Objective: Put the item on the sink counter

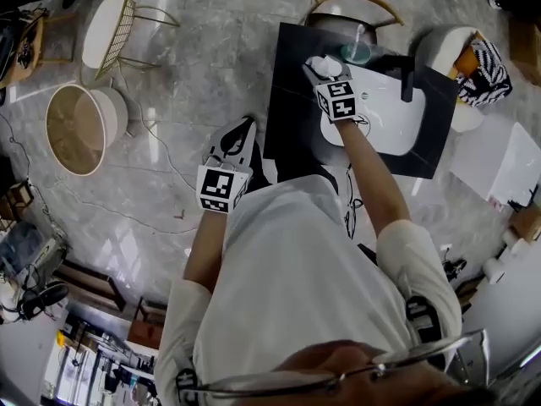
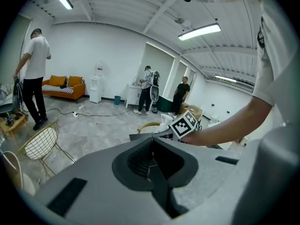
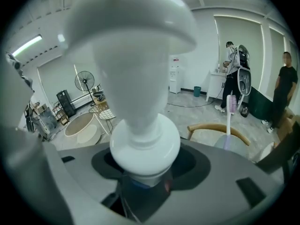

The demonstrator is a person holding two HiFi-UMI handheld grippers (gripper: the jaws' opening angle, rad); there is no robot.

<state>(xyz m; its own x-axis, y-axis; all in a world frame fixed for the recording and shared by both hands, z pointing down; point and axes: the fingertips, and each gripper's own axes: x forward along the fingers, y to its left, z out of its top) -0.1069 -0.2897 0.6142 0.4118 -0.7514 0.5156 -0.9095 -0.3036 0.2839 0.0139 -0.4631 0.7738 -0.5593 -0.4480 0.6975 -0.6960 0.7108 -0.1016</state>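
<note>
the right tool [image 1: 319,73] is clamped on a white pump bottle [image 1: 325,61]; in the right gripper view its jaws grip the bottle's neck just under the collar, and the pump head [image 3: 136,36] stands out in front of the camera. in the head view the bottle is over the far left part of the black sink counter [image 1: 292,100], just beside the white basin [image 1: 389,117] and near a teal cup [image 1: 357,51] that holds a toothbrush [image 3: 229,111]. whether its base rests on the counter cannot be made out. a black faucet [image 1: 407,83] stands at the basin's far edge. the left tool [image 1: 239,134] hangs over the marble floor [image 1: 169,193] beside the counter's left edge, its jaws together with nothing between them.
</note>
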